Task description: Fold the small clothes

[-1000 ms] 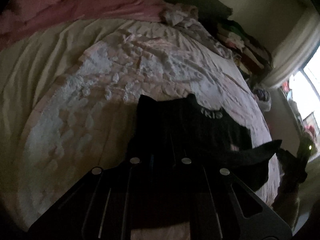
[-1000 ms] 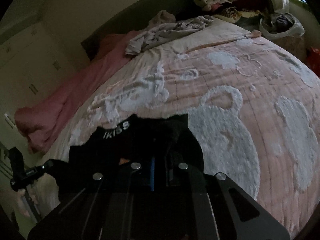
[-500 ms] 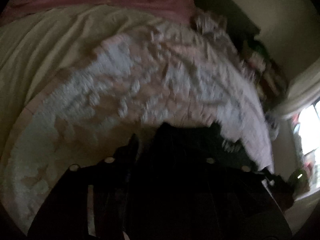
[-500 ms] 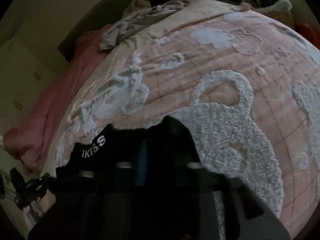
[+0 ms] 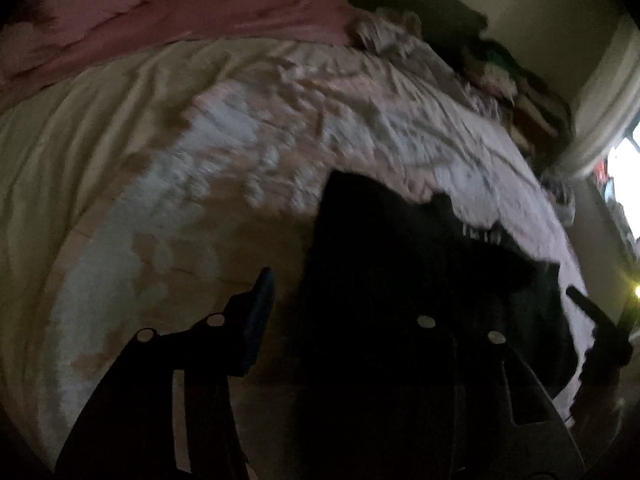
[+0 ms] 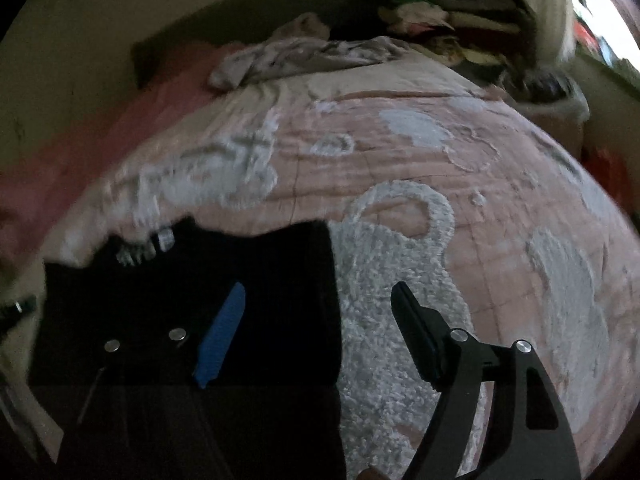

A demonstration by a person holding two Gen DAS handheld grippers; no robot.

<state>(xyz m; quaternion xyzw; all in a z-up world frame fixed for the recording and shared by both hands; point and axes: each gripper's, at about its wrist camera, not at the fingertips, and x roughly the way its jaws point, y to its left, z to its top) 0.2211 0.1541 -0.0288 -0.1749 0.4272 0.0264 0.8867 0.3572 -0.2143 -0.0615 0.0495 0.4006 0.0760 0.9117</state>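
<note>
A small black garment with white lettering lies flat on the pink and white bedspread, in the left wrist view [image 5: 400, 264] and in the right wrist view [image 6: 256, 280]. My left gripper [image 5: 344, 304] is open, its left finger beside the garment's left edge and its right finger over the cloth. My right gripper [image 6: 320, 312] is open, its blue-padded left finger over the garment and its right finger over the bedspread [image 6: 400, 160]. Neither holds anything.
A pink blanket [image 5: 160, 12] lies along the far side of the bed. A crumpled grey garment [image 6: 304, 56] sits near the headboard. A pile of clothes [image 6: 440, 16] is stacked at the far corner by the window.
Both grippers were shut on the black garment and have opened, letting it go onto the bedspread. The garment now lies flatter.
</note>
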